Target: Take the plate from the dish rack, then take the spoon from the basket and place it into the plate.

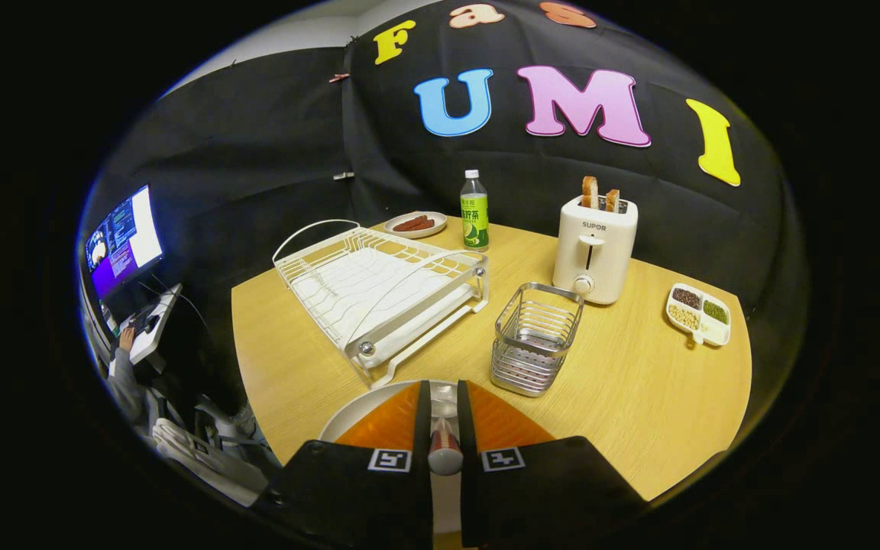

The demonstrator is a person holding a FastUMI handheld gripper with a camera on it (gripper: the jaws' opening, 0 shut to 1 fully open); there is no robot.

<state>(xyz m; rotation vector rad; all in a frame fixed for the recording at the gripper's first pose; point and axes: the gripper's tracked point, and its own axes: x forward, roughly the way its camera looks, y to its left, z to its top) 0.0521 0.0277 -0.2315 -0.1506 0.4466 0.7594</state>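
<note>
Standing left of the one wire basket (535, 336) is one dish rack (379, 294); one toaster (594, 248) holding two toast slices (599, 193) sits behind it. Nearer than the basket, the gripper (444, 405) has its fingers drawn narrow, clamping one spoon (444, 447) over one white plate (356, 412).

The spoon (444, 439) sits pinched between the gripper's (444, 397) two fingers at bottom center, handle end toward the camera. The white plate (356, 412) lies flat on the table right under them. The white wire dish rack (379, 294) is left of center, slightly tilted. The metal wire basket (535, 340) stands upright just right of center.
</note>
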